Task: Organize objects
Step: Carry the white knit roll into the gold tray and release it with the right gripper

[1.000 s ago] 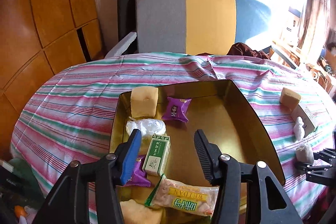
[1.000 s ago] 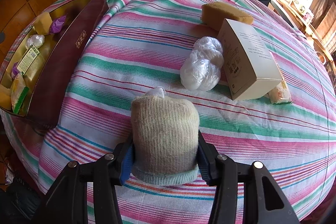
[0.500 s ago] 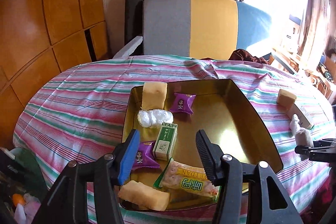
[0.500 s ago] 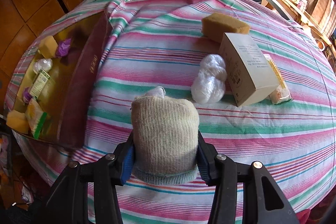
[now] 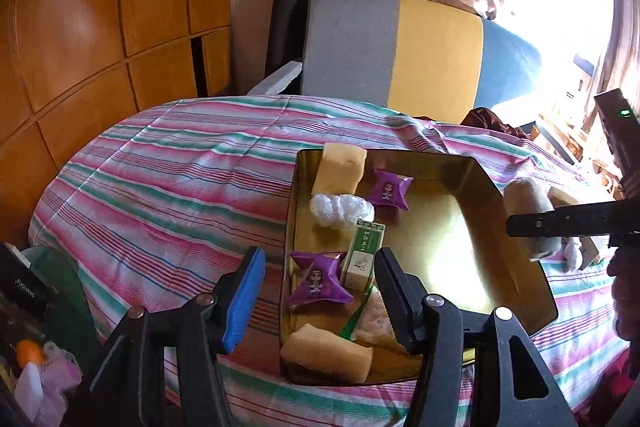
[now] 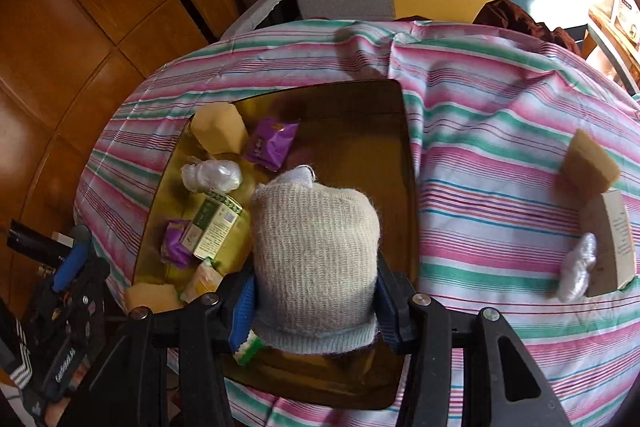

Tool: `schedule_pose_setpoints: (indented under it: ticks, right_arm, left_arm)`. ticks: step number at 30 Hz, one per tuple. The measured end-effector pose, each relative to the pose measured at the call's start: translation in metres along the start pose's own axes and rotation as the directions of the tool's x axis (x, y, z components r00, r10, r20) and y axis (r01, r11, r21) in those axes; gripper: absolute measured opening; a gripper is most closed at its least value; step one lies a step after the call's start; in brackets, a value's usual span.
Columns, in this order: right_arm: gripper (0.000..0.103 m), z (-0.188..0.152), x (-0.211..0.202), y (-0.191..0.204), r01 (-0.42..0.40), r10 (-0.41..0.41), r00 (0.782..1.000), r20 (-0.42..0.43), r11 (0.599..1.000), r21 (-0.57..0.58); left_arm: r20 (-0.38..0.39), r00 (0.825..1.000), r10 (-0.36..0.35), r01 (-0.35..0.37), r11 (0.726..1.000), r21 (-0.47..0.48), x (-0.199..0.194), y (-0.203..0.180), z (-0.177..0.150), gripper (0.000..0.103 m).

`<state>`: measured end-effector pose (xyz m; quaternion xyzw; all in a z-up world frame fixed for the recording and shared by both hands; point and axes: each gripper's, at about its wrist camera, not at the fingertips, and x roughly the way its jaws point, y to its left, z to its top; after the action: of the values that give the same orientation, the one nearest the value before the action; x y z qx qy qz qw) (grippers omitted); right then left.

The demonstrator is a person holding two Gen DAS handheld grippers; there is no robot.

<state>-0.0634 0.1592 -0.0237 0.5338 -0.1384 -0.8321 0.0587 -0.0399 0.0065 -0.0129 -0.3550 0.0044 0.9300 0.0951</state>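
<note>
A gold tin tray [image 5: 472, 211] lies on the striped tablecloth. It holds two yellow sponges, two purple sachets [image 5: 318, 281], a green box [image 5: 366, 251], a white plastic bundle and a snack packet. My left gripper [image 5: 318, 271] hovers open over the tray's near left corner, with nothing between its fingers. My right gripper [image 6: 316, 291] is shut on a rolled beige knit cloth [image 6: 316, 239] and holds it above the tray [image 6: 360, 131]. In the left wrist view that cloth roll [image 5: 528, 215] and the right gripper [image 5: 560, 223] hang over the tray's right rim.
On the cloth right of the tray lie a yellow sponge [image 6: 590, 163], a cardboard box [image 6: 616, 239] and a white plastic bundle [image 6: 576, 267]. A grey, yellow and blue chair [image 5: 392, 47] stands behind the table. Bags and clutter [image 5: 28, 327] sit off the table's near left edge.
My right gripper has carried the cloth roll left, from above the bare tablecloth to above the tray. The left gripper has drawn back and left, so the tray sits further right in its view.
</note>
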Motion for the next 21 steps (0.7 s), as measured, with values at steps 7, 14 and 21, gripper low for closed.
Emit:
schedule_pose_setpoints:
  ticks: [7, 14, 21]
  right_arm:
    - [0.050, 0.020, 0.077, 0.035, 0.016, -0.008, 0.994, -0.106, 0.997, 0.076]
    - [0.053, 0.025, 0.102, 0.041, -0.046, 0.067, 0.987, -0.146, 0.989, 0.141]
    - [0.057, 0.018, 0.078, 0.035, -0.087, 0.096, 0.993, -0.073, 0.988, 0.129]
  left_arm:
    - [-0.028, 0.998, 0.047, -0.049, 0.996, -0.075, 0.002, 0.041, -0.013, 0.059]
    - [-0.060, 0.997, 0.058, -0.064, 0.991, -0.114, 0.009, 0.058, -0.022, 0.060]
    - [-0.043, 0.998, 0.053, -0.057, 0.993, -0.108, 0.005, 0.054, -0.020, 0.065]
